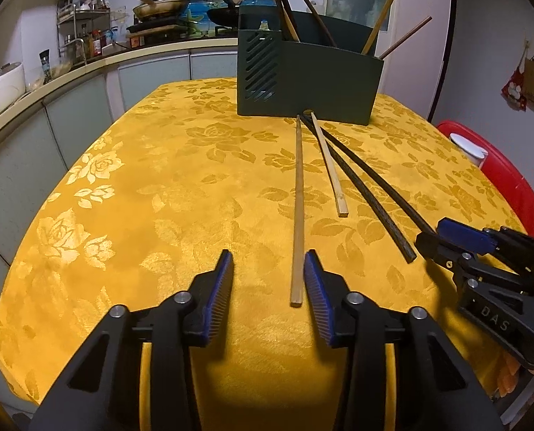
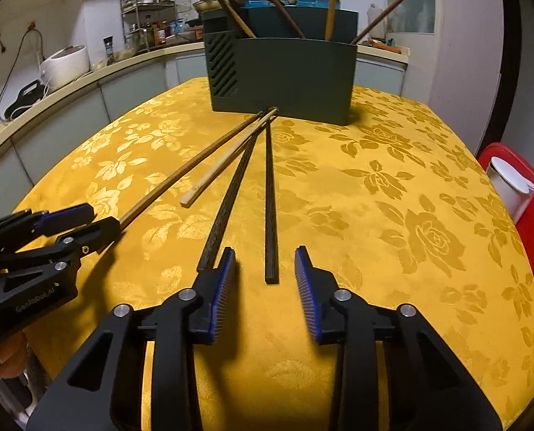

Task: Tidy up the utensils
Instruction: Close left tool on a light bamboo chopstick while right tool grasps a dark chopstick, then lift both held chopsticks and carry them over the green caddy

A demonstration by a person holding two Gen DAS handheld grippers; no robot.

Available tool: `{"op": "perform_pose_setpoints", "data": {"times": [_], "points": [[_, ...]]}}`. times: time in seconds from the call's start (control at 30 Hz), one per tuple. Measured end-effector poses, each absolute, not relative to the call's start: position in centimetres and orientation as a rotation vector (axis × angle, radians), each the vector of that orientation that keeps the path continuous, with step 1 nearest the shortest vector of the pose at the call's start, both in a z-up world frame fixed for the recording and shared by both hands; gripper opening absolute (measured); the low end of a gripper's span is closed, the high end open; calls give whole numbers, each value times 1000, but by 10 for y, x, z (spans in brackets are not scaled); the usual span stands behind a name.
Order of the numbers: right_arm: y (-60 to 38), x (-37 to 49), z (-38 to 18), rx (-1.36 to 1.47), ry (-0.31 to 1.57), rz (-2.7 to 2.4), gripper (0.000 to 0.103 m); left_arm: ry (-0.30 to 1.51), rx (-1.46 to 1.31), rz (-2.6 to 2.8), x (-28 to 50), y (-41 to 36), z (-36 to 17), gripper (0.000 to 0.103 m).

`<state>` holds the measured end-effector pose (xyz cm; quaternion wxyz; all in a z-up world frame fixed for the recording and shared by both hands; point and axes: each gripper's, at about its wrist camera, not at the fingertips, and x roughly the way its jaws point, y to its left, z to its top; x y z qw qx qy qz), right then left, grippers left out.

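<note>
Four chopsticks (image 1: 339, 165) are fanned on the table (image 1: 123, 186) before the holder (image 1: 324, 82). Left gripper (image 1: 268, 280) and right gripper (image 2: 265, 280) are held open, each straddling one near end. Light, stiff, slippery sticks are best pinched just above that end.

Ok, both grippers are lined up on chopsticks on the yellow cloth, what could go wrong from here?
1. The left gripper straddles only the near end of the long light chopstick; gripped there, it may droop or pivot.
2. The right gripper frames one dark chopstick, but the second dark chopstick lies right against its left finger and could get nudged.
3. All four tips converge at the holder, so lifting one may drag the others.
</note>
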<state>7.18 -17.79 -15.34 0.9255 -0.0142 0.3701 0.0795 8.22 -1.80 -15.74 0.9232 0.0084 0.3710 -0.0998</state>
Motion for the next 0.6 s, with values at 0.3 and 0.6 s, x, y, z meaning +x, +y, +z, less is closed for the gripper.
{"op": "perform_pose_setpoints", "data": {"times": [0.3,0.6], "points": [[-174,70,-154,-53,747,175,18,736,17,-243,80,-26,-159,15],[-174,68,-154,-45,746,190,8,736,47,-240,79,-29,-159,6]]}}
